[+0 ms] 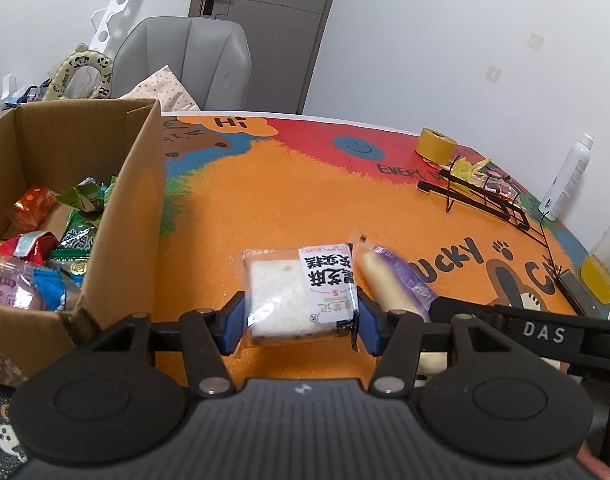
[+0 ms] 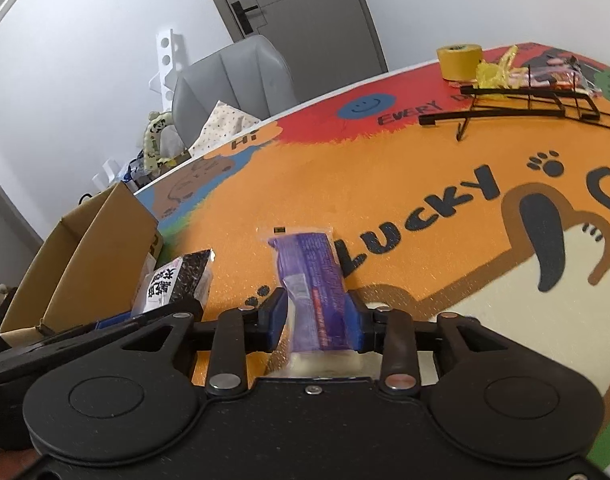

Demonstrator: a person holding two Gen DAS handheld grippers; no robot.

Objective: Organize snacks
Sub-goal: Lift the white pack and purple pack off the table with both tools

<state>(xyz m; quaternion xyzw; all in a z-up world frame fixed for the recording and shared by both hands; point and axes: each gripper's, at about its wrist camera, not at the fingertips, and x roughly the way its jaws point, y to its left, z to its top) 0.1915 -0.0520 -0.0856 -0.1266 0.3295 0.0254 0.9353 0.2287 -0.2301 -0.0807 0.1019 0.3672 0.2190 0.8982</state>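
On bench (image 1: 289,200), beside cardboard box (image 1: 141,216): my left gripper (image 1: 299,322) pinching rice cake packet (image 1: 299,292); my right gripper (image 2: 317,320) pinching purple snack packet (image 2: 315,280).

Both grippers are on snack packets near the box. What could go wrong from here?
1. The left gripper grips only the near end of the white cake packet, so it may sag or slip when lifted.
2. The right gripper pinches the purple packet close beside it; the two could collide.
3. The cardboard box wall stands high and could snag the packet.
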